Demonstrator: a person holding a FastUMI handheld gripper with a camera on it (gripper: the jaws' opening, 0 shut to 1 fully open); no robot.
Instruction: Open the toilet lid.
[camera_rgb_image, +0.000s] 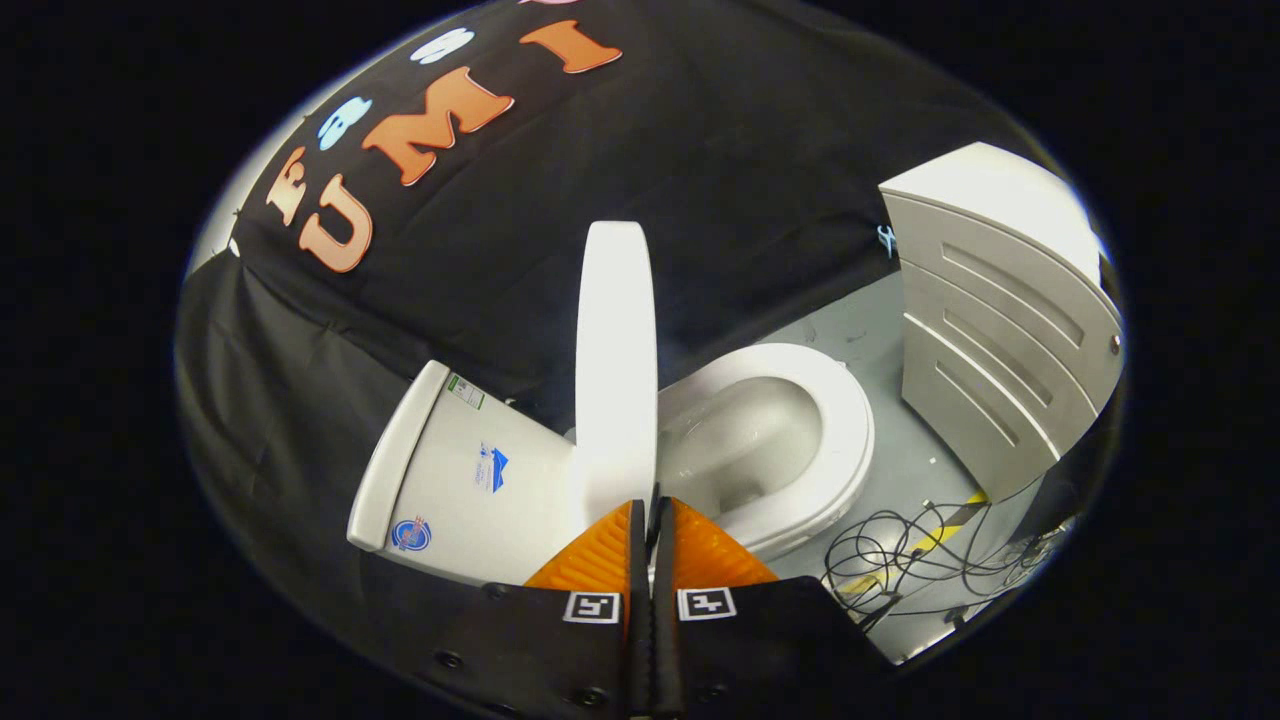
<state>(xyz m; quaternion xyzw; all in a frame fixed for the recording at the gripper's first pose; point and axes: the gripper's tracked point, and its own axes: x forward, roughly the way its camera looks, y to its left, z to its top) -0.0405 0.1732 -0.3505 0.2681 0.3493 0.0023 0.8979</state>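
Standing pretty much upright, the toilet lid (616, 360) is raised edge-on just ahead of the gripper (652, 510), between the tank (470, 480) and the open bowl (770, 440). Fingers look pressed together, maybe touching the lid's bottom edge, hard to tell. A white cabinet (1000, 330) stands beyond the bowl, with tangled cables (900, 555) on the floor beside it.

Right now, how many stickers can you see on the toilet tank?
3 stickers on the toilet tank: a round one low by the tank lid, a blue one mid-wall, and a small one at the far end. Others may hide on unseen sides. The jaws look shut, empty.
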